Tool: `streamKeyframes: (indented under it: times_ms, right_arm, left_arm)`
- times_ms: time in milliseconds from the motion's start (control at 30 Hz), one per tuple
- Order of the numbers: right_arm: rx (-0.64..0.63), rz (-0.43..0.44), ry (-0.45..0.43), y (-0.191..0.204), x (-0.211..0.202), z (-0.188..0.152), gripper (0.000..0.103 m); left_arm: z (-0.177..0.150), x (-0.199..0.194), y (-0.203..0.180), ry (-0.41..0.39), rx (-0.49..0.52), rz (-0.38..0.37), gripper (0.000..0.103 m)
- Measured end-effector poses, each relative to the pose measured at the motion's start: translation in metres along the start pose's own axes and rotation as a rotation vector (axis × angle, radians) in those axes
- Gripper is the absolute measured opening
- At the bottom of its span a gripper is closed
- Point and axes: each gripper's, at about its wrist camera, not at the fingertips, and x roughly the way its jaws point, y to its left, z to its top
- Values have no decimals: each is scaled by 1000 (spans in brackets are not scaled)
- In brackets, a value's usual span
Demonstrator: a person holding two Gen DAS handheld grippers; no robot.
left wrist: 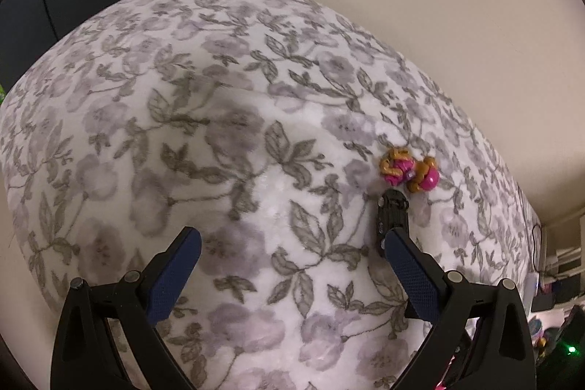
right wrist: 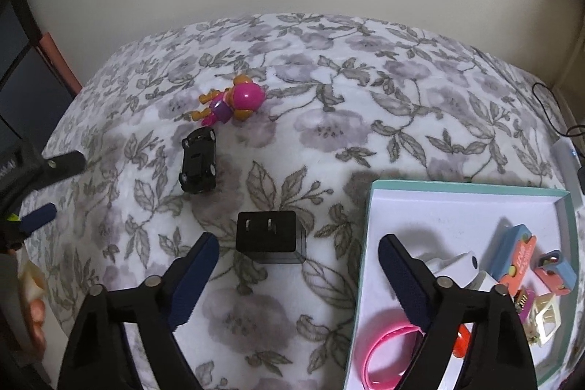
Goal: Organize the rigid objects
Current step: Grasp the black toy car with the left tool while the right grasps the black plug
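A black plug adapter (right wrist: 268, 233) lies prongs-up on the floral blanket (right wrist: 329, 119), just ahead of my right gripper (right wrist: 299, 240). That gripper is open, and its pads are not touching the adapter. A black toy car (right wrist: 199, 159) and a pink-and-orange toy figure (right wrist: 237, 99) lie farther back on the left. In the left wrist view the car (left wrist: 392, 211) sits beside the right finger of my open left gripper (left wrist: 290, 236), outside the jaws. The figure (left wrist: 409, 170) lies just beyond the car. The left gripper (right wrist: 55, 189) also shows at the left edge of the right wrist view.
A teal-rimmed white box (right wrist: 438, 211) at the right holds a pink bracelet (right wrist: 387, 353), a white block (right wrist: 457, 265) and several small orange and blue pieces (right wrist: 519, 251). A wall runs behind the bed. A black cable (right wrist: 548, 108) lies at the far right.
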Motion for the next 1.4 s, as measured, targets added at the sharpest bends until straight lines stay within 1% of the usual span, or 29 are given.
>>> streamKeyframes:
  times_ms: [100, 200, 233, 300, 400, 433, 500, 567, 633, 667, 733, 800, 933, 1133, 1400]
  right_arm:
    - [6, 26, 0, 2, 2, 1, 81]
    - [-15, 29, 5, 8, 5, 0, 78]
    - [-24, 31, 8, 11, 6, 0, 78]
    - [-36, 32, 11, 14, 8, 0, 74]
    - [-48, 29, 22, 17, 14, 0, 70]
    - [-49, 30, 24, 17, 15, 0, 69]
    - [-46, 33, 34, 17, 20, 0, 63]
    - [-43, 37, 39, 16, 23, 1, 61]
    - [-36, 43, 45, 15, 26, 1, 58]
    - [-27, 46, 49, 13, 28, 1, 53]
    - [-18, 44, 59, 12, 31, 1, 52]
    - [-15, 44, 69, 10, 35, 0, 48]
    - [-14, 49, 72, 9, 39, 0, 47]
    - [-2, 62, 65, 6, 44, 7, 45]
    - [-2, 80, 52, 3, 53, 17, 44]
  left_arm:
    - [-2, 9, -10, 24, 28, -13, 100]
    - [-5, 16, -17, 36, 49, -13, 100]
    - [-5, 18, -17, 41, 45, -15, 100]
    - [-6, 23, -17, 51, 20, -38, 100]
    - [-6, 29, -18, 72, -1, -75, 100]
    - [-6, 31, -19, 75, 0, -77, 100]
    - [-7, 34, -23, 79, 13, -71, 100]
    - [-7, 39, -28, 94, 28, -59, 100]
    - [-8, 42, -32, 99, 32, -69, 100]
    - [-8, 44, -34, 101, 29, -71, 100]
    - [-7, 48, -38, 100, 30, -69, 100]
    - [-7, 51, -41, 100, 34, -68, 100]
    - [-6, 60, -47, 114, 26, -74, 100]
    - [-4, 70, -60, 116, 48, -77, 100]
    - [-1, 87, -74, 122, 94, -51, 100]
